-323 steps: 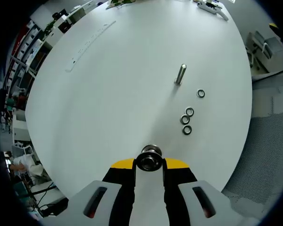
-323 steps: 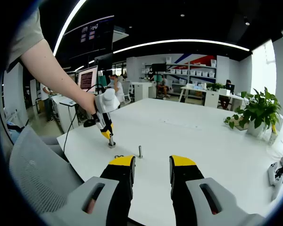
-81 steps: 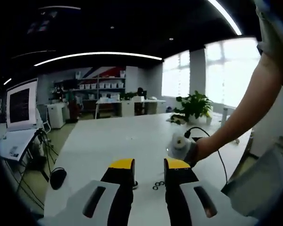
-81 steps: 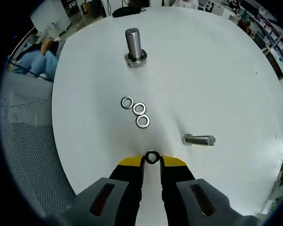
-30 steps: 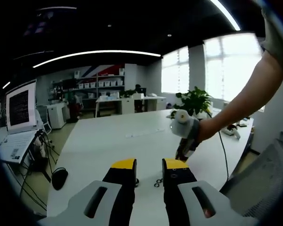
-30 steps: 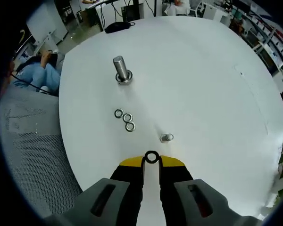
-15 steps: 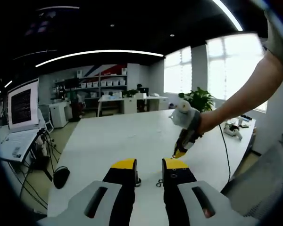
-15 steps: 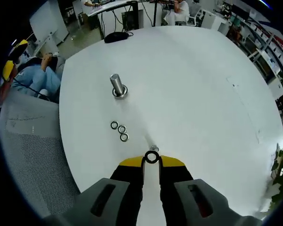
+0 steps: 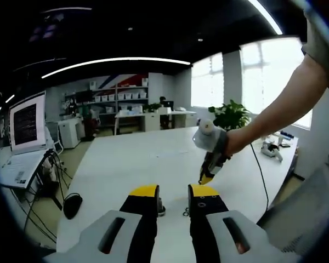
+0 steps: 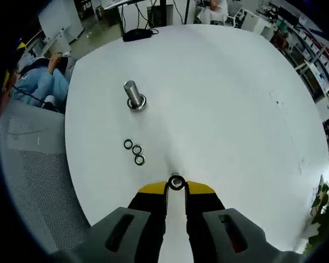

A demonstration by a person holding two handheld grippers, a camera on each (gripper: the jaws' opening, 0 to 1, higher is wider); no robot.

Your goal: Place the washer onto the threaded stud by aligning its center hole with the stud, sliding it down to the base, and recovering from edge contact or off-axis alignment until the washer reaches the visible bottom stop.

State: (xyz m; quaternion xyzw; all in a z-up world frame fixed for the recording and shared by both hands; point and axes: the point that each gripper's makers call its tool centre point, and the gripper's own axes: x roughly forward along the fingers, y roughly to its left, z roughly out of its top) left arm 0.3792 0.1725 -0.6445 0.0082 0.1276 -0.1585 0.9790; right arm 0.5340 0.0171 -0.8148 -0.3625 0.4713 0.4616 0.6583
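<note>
The right gripper (image 10: 176, 186) pinches a washer (image 10: 176, 182) in its jaws above the white bench (image 10: 225, 98). A stud (image 10: 134, 94) stands at 11 o'clock, three loose washers (image 10: 134, 152) nearer. The left gripper (image 9: 172, 193) holds nothing, jaws slightly apart.

A broad white table (image 10: 236, 109) carries everything here. On it a threaded stud (image 10: 133, 94) stands upright, with a ring round its foot. Near it, towards the table's edge, three loose washers (image 10: 134, 152) lie flat in a short row, touching or nearly so. A second stud (image 10: 176, 177) stands beyond them, mostly hidden from the right gripper view, so its state cannot be told. At the far rim lie a black mouse (image 10: 138, 33) and its cable. From the left gripper view the table (image 9: 131, 159) runs back toward the shelves, with the washers (image 9: 185, 212) low down.
</note>
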